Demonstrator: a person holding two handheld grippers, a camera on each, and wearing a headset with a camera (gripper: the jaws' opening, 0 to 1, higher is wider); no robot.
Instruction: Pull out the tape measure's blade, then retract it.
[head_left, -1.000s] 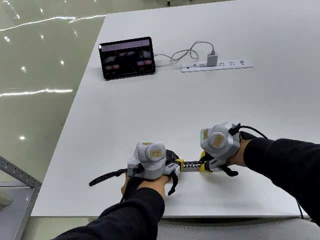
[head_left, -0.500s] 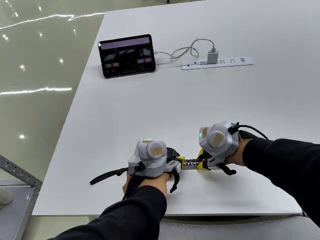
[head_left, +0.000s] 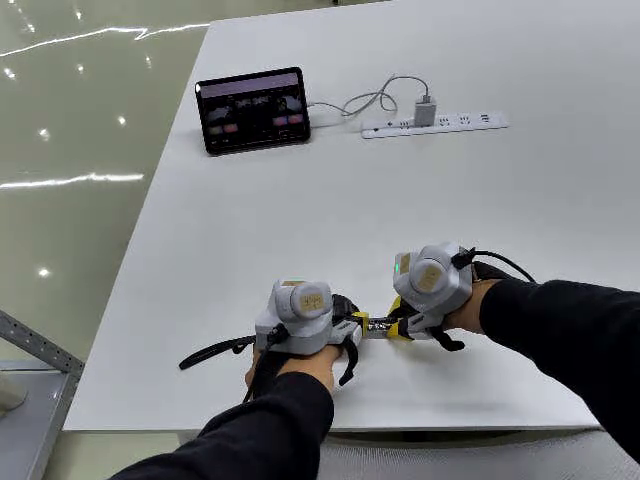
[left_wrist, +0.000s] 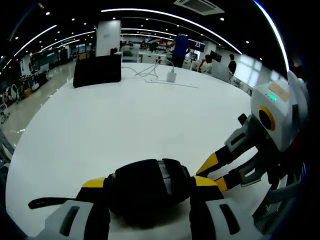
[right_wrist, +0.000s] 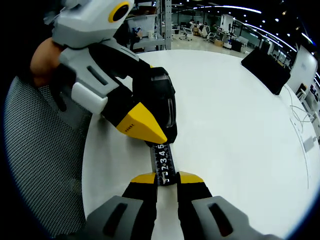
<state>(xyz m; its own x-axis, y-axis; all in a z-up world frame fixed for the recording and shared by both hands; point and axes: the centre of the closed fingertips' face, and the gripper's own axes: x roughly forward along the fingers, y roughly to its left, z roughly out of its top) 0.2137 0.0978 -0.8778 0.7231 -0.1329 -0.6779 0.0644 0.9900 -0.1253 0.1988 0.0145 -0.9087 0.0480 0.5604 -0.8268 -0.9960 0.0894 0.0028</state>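
The black tape measure case (left_wrist: 150, 192) lies on the white table (head_left: 330, 220), and my left gripper (left_wrist: 150, 182) is shut on it, one yellow-tipped finger on each side. In the head view the case (head_left: 341, 308) sits near the table's front edge, its black strap (head_left: 215, 352) trailing left. A short length of black blade (right_wrist: 164, 164) with white numbers runs out of the case (right_wrist: 160, 107). My right gripper (right_wrist: 164, 178) is shut on the blade's end, close to the left gripper (right_wrist: 135, 122). From above, the right gripper (head_left: 395, 330) is just right of the blade (head_left: 375, 326).
A dark tablet (head_left: 253, 111) stands at the back left of the table. A white power strip (head_left: 435, 127) with a plugged charger and cable lies behind. The table's front edge is close under both hands. A grey mesh seat (right_wrist: 40, 165) lies beyond that edge.
My right gripper has moved left toward the case with the blade's end in it, so less blade shows between the grippers. The left gripper has stayed on the case.
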